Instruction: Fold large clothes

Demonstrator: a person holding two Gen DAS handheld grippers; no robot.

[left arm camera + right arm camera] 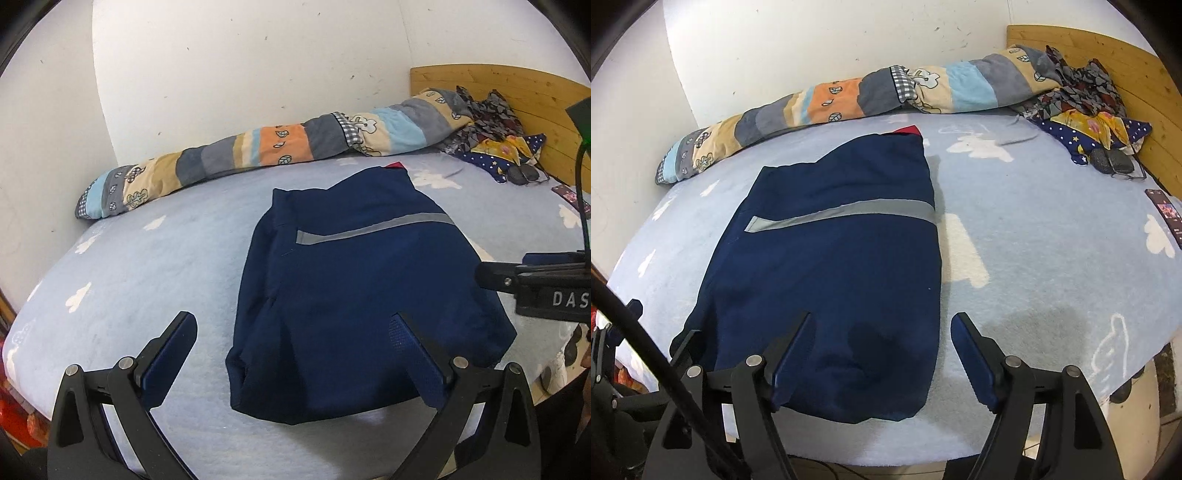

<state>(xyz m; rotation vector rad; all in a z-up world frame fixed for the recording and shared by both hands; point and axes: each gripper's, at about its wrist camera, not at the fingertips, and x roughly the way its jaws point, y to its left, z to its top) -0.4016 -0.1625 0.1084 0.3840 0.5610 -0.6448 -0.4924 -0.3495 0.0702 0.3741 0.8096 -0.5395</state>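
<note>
A navy garment (351, 288) (831, 266) lies folded into a long rectangle on the light blue bed sheet (147, 266) (1034, 229). A grey reflective stripe (849, 212) crosses it, and a bit of red shows at its far end. My left gripper (291, 328) is open above the garment's near left part, with one finger over the bare sheet and the other over the cloth. My right gripper (882, 321) is open over the near right corner and has nothing between its pads. The garment lies flat and neither gripper holds it.
A rolled patchwork quilt (258, 151) (849, 99) runs along the white wall at the back. Crumpled patterned clothes (1086, 110) and a dark case lie by the wooden headboard (1108, 62). A phone (1167, 218) rests at the bed's right edge.
</note>
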